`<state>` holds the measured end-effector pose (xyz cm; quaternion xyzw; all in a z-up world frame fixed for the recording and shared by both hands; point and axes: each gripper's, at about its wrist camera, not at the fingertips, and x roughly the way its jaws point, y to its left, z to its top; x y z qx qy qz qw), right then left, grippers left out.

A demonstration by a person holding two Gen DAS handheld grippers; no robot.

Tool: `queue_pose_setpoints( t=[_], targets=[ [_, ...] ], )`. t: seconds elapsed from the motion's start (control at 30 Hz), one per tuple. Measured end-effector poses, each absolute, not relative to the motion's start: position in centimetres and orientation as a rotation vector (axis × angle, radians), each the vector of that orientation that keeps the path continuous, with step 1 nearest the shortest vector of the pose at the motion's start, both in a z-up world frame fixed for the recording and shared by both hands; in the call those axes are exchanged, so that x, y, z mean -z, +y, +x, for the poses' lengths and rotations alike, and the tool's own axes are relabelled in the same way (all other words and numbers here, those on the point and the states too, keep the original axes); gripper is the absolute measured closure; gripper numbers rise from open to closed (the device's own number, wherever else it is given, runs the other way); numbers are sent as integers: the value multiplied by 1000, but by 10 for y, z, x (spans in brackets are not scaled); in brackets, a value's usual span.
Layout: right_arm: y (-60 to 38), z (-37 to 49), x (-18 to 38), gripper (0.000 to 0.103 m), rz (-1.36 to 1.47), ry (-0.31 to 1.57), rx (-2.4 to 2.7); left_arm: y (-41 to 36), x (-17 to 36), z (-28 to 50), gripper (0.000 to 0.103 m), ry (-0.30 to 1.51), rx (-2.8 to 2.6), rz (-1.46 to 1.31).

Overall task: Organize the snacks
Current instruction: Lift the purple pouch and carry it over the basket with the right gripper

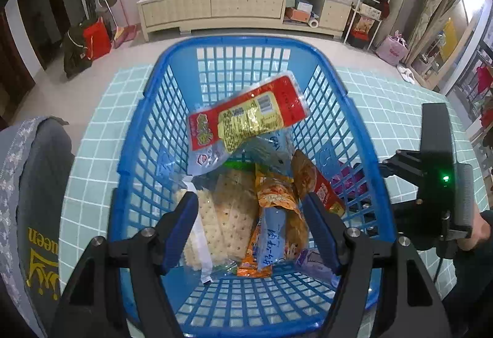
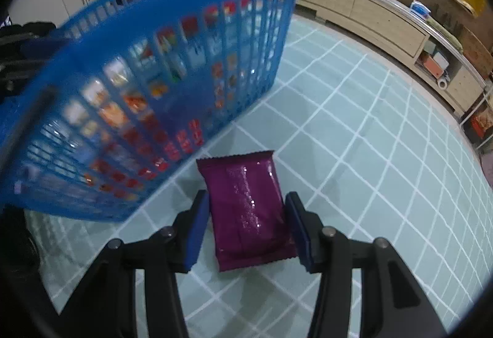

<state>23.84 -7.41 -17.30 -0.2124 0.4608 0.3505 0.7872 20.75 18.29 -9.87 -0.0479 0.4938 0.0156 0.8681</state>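
A blue plastic basket (image 1: 148, 134) stands on the tiled table and holds several snack packets. A red and yellow packet (image 1: 246, 116) is in mid-air over the basket, tilted, touching neither finger. Below it lie cracker packs (image 1: 225, 214) and an orange packet (image 1: 274, 199). My left gripper (image 1: 251, 224) is open and empty above the basket's near end. In the right wrist view a purple packet (image 2: 246, 205) lies flat on the table beside the basket (image 2: 123, 85). My right gripper (image 2: 245, 227) is open with a finger on each side of the purple packet, not closed on it.
The table has a light blue tile pattern (image 2: 369, 153). A grey garment (image 1: 34, 199) hangs at the left. My right gripper's body (image 1: 437, 168) shows at the basket's right side. A long cream cabinet (image 1: 240, 8) stands across the room.
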Motion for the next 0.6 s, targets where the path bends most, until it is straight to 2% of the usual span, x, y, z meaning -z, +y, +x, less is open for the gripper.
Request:
queue_pose_setpoints(
  t=[0.6],
  targets=[
    [-94,174,52,48,-302,815,-669,162,29,140,34,856,23,-13]
  ],
)
